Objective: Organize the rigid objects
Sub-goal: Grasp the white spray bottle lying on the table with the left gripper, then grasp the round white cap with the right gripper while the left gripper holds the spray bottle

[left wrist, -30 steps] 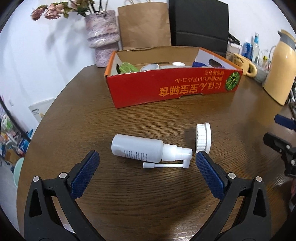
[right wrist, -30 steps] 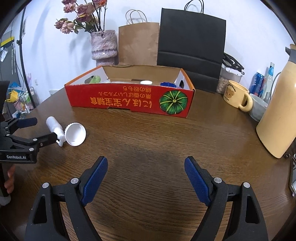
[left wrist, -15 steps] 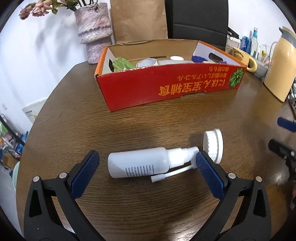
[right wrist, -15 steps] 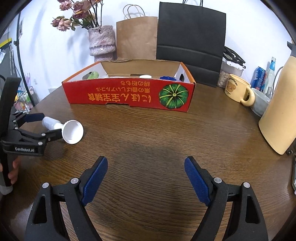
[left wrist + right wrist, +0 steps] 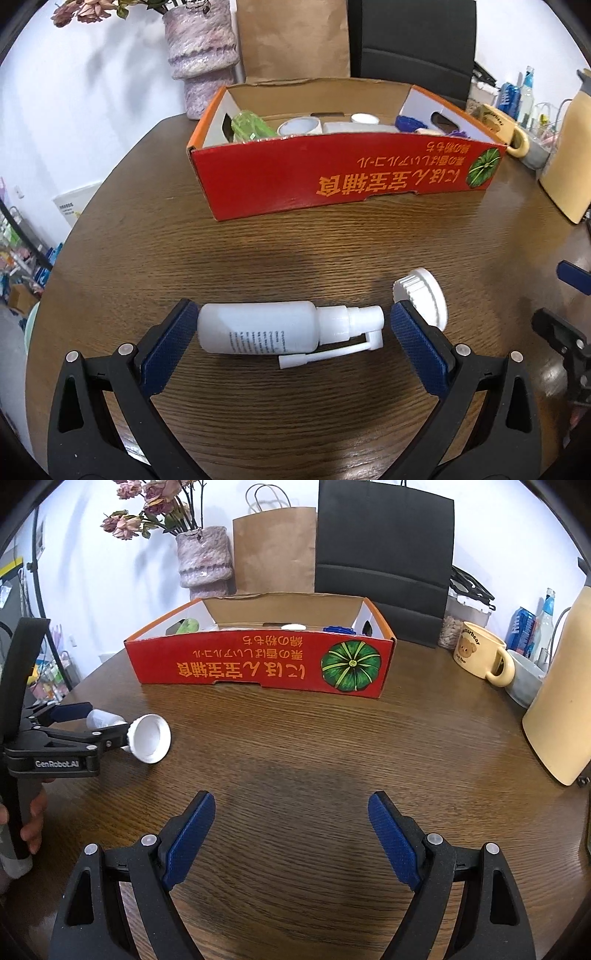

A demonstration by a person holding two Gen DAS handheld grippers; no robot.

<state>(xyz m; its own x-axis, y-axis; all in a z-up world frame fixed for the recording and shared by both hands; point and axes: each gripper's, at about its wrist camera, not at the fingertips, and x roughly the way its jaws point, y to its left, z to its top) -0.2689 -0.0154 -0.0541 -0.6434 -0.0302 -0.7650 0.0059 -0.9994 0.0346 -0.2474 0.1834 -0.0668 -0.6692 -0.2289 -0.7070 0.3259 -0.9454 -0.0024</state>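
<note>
The left gripper sits low over the round wooden table, its blue pads spread wide on either side of a white spray bottle lying on its side. The pads bracket the bottle end to end, base by one pad and nozzle by the other, with a small gap at the nozzle end; nothing is gripped yet. Closing lengthwise would likely press on the thin folded spray arm and let the bottle slip or pop out. A white ribbed cap stands on edge just behind the right pad and could be knocked and roll. The right gripper hangs wide open over bare table, holding nothing. Farther back, the red cardboard box holds a green item, white lids and something blue.
</note>
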